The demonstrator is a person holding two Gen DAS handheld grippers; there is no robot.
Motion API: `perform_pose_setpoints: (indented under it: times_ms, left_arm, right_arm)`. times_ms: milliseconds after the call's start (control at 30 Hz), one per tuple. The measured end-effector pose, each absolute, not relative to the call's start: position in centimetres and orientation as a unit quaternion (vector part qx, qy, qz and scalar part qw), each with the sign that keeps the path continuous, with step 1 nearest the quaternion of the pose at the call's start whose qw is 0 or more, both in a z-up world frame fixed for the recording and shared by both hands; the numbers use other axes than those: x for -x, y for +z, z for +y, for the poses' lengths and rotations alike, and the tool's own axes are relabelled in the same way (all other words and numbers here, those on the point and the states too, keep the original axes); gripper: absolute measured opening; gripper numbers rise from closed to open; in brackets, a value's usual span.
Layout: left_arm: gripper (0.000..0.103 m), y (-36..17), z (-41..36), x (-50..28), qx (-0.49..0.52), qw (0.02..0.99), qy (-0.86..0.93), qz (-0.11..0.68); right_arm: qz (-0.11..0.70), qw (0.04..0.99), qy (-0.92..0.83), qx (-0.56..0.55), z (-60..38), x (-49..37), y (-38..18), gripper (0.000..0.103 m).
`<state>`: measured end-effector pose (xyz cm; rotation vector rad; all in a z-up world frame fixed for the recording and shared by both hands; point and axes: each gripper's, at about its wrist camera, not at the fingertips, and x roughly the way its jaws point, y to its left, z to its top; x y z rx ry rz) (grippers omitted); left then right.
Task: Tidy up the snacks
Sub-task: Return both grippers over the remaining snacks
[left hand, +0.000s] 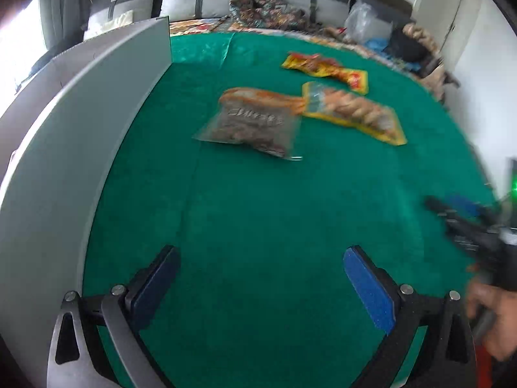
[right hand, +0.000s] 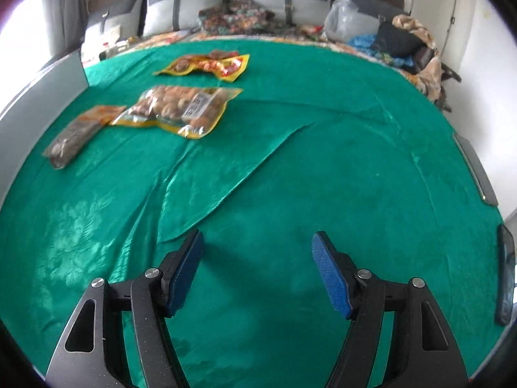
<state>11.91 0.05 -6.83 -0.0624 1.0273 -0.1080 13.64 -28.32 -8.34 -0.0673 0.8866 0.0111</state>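
Three snack packs lie on the green cloth (left hand: 258, 210). A clear bag of dark brown snacks (left hand: 252, 124) (right hand: 72, 137) is the nearest, a yellow-edged pack of round brown pieces (left hand: 353, 111) (right hand: 179, 110) lies beside it, and a yellow and red pack (left hand: 324, 69) (right hand: 206, 64) lies farthest back. My left gripper (left hand: 261, 262) is open over bare cloth, well short of the packs. My right gripper (right hand: 258, 252) (left hand: 465, 223) is also open with nothing between its fingers, to the right of the packs.
A tall grey panel (left hand: 64, 123) (right hand: 38, 87) walls the left edge of the table. A hand (left hand: 494, 310) holds the right gripper. Folds run across the cloth (right hand: 226, 168). A grey bar (right hand: 475, 168) and a dark strip (right hand: 505, 274) line the right edge. Cushions and clutter sit behind.
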Motion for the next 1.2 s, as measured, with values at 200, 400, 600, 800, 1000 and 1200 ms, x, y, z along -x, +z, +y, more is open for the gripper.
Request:
perform_pose_setpoints:
  times_ms: [200,400,600,800,1000,1200]
  left_arm:
    - [0.1,-9.0,0.2,-15.5,-0.002,0.876,-0.026,0.481]
    - [0.103,-9.6,0.5,-16.2,-0.006,0.89,-0.027,0.456]
    - [0.103,-9.6,0.7,-15.9,-0.005,0.89,-0.028,0.455]
    - [0.103,-9.6,0.7,-15.9,-0.005,0.89,-0.027,0.455]
    - [0.103,-9.6,0.7,-15.9,-0.005,0.89,-0.028,0.455]
    - [0.103,-9.6,0.7,-15.9,-0.004,0.89,-0.028,0.454]
  right_arm:
    - [0.433,0.901,0.009,0.002,-28.8,-15.6,-8.6,0.085]
    - [0.433,0.901,0.006,0.005,-28.4,-13.6,-7.9,0.087]
    - [0.433,0.901,0.006,0.004,-28.3,-13.5,-7.9,0.088]
    - [0.433,0.901,0.006,0.004,-28.3,-13.5,-7.9,0.088]
    - [0.433,0.901,0.006,0.004,-28.2,-13.5,-8.0,0.088]
    - [0.433,0.902,0.005,0.004,-28.2,-13.5,-8.0,0.088]
